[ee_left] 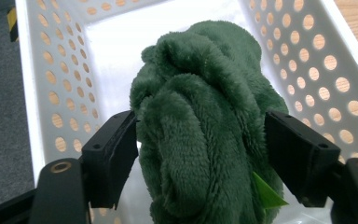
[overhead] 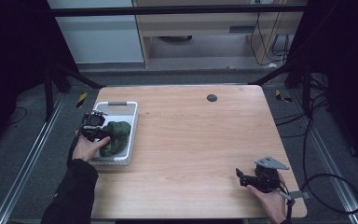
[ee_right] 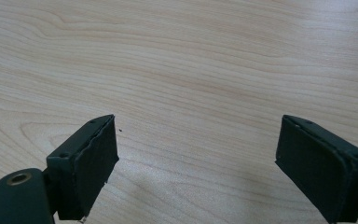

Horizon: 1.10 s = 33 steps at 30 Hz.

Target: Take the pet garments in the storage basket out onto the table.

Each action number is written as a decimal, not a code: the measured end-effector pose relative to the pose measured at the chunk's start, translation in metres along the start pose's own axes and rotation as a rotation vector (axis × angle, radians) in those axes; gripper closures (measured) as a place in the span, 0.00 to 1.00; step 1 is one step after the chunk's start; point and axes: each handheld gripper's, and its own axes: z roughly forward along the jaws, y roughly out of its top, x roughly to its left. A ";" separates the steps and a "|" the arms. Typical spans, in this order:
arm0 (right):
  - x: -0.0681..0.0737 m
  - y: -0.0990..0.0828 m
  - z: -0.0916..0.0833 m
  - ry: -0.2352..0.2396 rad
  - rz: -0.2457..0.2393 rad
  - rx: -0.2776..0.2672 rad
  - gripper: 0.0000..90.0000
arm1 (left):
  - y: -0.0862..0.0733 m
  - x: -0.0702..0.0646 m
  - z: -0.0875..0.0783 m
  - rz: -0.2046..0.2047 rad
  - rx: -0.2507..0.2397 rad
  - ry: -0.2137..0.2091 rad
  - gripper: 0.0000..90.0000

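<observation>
1. Far left of the table [overhead: 191, 140], a white basket [overhead: 133, 122] with holes punched in its walls sits by the edge, its long side running away from the person. Inside it lies a bundled green towel [overhead: 116, 136], fluffy and rolled up.

2. The left gripper [overhead: 98, 132] hangs right over the basket, the left hand [overhead: 87, 148] behind it. In the left gripper view, the towel [ee_left: 205, 130] stands straight between the two black jaws, with the basket [ee_left: 307, 60] behind it. The jaws are spread wide, one on each flank of the bundle. The left one touches the pile or nearly so; I cannot say the towel is pinched.

3. The relation that counts: the bundle's long axis runs along the basket, lengthwise away from the gripper, so the jaws cross its narrow width. A squeeze from here looks like it would catch it. The left hand is plainly the nearer one.

4. Over to the right: the right gripper [overhead: 254, 178] rests low near the front right corner, well apart from the basket, with the right hand [overhead: 270, 200] partly cut off at the bottom edge. In the right gripper view its jaws stand wide with nothing between them, bare table [ee_right: 191, 70] beyond.

5. Hard to make out: the towel's underside and whether it rests on the basket floor. A small bright green tag [ee_left: 265, 191] pokes out near the right jaw; what it is, I cannot tell.
</observation>
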 end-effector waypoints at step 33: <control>0.000 0.000 0.001 0.009 0.002 0.017 0.14 | 0.003 0.002 0.006 -0.014 0.073 -0.035 0.73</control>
